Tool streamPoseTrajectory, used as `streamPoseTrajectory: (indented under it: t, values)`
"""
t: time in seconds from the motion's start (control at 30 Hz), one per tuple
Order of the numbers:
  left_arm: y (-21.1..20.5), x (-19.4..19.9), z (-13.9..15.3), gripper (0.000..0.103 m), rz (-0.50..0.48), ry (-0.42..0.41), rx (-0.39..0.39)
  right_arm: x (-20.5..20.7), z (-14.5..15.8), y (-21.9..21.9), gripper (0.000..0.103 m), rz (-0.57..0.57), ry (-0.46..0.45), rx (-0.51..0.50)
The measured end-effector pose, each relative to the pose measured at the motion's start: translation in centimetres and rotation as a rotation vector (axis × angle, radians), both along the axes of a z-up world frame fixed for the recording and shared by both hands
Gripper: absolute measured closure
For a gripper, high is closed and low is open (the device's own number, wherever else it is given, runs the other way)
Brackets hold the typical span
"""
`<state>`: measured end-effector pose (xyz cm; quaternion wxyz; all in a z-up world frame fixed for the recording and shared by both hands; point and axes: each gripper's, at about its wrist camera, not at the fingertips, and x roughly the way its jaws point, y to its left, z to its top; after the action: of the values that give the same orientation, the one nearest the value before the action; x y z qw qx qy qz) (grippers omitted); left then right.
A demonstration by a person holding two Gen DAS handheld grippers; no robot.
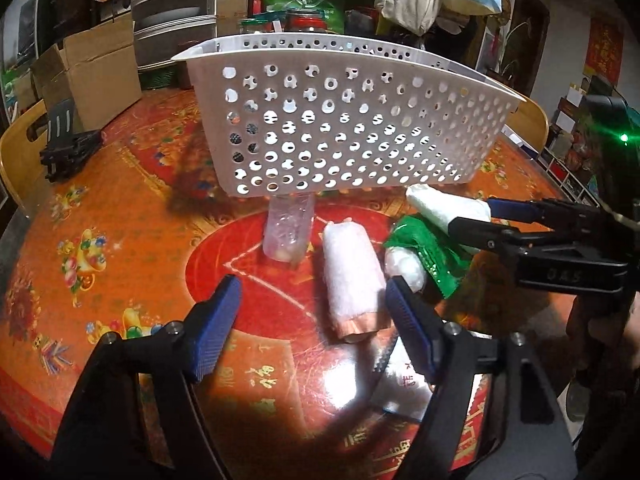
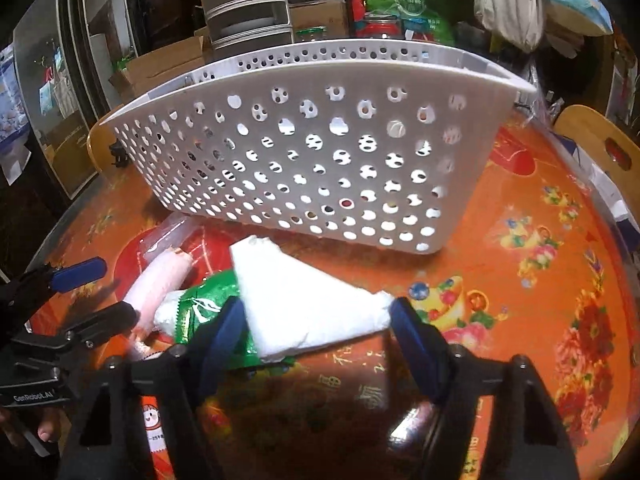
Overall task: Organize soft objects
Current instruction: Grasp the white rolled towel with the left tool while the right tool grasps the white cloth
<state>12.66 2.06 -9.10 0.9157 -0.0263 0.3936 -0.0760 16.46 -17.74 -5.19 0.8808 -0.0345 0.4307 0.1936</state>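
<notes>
A white perforated basket (image 1: pixel 336 120) stands at the middle of the table; it also shows in the right wrist view (image 2: pixel 320 152). In front of it lie a pink rolled towel (image 1: pixel 352 280), a green packet (image 1: pixel 428 252), a clear plastic bag (image 1: pixel 288 228) and a white folded cloth (image 1: pixel 444 206). My left gripper (image 1: pixel 314 316) is open, with the pink roll (image 2: pixel 160 284) between its fingers. My right gripper (image 2: pixel 316 320) is open around the white cloth (image 2: pixel 308 304), which lies over the green packet (image 2: pixel 204 304). Whether its pads touch the cloth is unclear.
The round table has a red and orange patterned cover (image 1: pixel 120 216). Cardboard boxes (image 1: pixel 92 68), metal steamers (image 1: pixel 172 12), jars and bags crowd the far edge. A black holder (image 1: pixel 66 144) lies at the left. Wooden chairs (image 2: pixel 600 148) stand around. A white packet (image 1: pixel 400 392) lies near me.
</notes>
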Motion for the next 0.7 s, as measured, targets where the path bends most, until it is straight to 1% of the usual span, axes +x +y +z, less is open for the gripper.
streamPoseTrajectory:
  t: [0.03, 0.13, 0.27, 0.33, 0.37, 0.43, 0.5, 0.53, 0.67, 0.7]
  values:
    - [-0.1, 0.1, -0.1, 0.030, -0.004, 0.002, 0.000, -0.1, 0.0, 0.1, 0.035, 0.003, 0.000, -0.001]
    - [-0.6, 0.3, -0.4, 0.030, -0.014, 0.005, 0.001, -0.1, -0.2, 0.3, 0.041, 0.011, 0.004, -0.012]
    - [-1.1, 0.4, -0.6, 0.030, -0.024, 0.004, 0.008, 0.0, -0.4, 0.4, 0.042, 0.016, 0.016, -0.012]
    - [-1.2, 0.3, -0.7, 0.032, -0.030, 0.007, 0.008, 0.1, -0.4, 0.4, 0.042, 0.018, 0.022, -0.009]
    - [-1.3, 0.3, -0.7, 0.035, -0.035, 0.008, 0.003, 0.2, -0.4, 0.5, 0.043, 0.017, 0.021, -0.010]
    - [-1.5, 0.2, -0.7, 0.040, -0.047, 0.010, -0.001, 0.1, -0.4, 0.4, 0.047, 0.016, 0.019, -0.010]
    - [-1.8, -0.1, -0.6, 0.051, -0.063, 0.004, -0.001, 0.1, -0.3, 0.3, 0.050, 0.011, 0.019, -0.003]
    - [-2.0, -0.2, -0.5, 0.053, -0.072, 0.003, 0.001, 0.1, -0.3, 0.2, 0.052, 0.008, 0.018, 0.001]
    - [-2.5, -0.6, -0.4, 0.069, -0.101, -0.002, -0.009, 0.0, -0.2, -0.2, 0.054, -0.001, 0.013, 0.011]
    - [-2.7, -0.7, -0.3, 0.071, -0.105, -0.004, -0.010, 0.0, -0.1, -0.3, 0.055, -0.003, 0.011, 0.009]
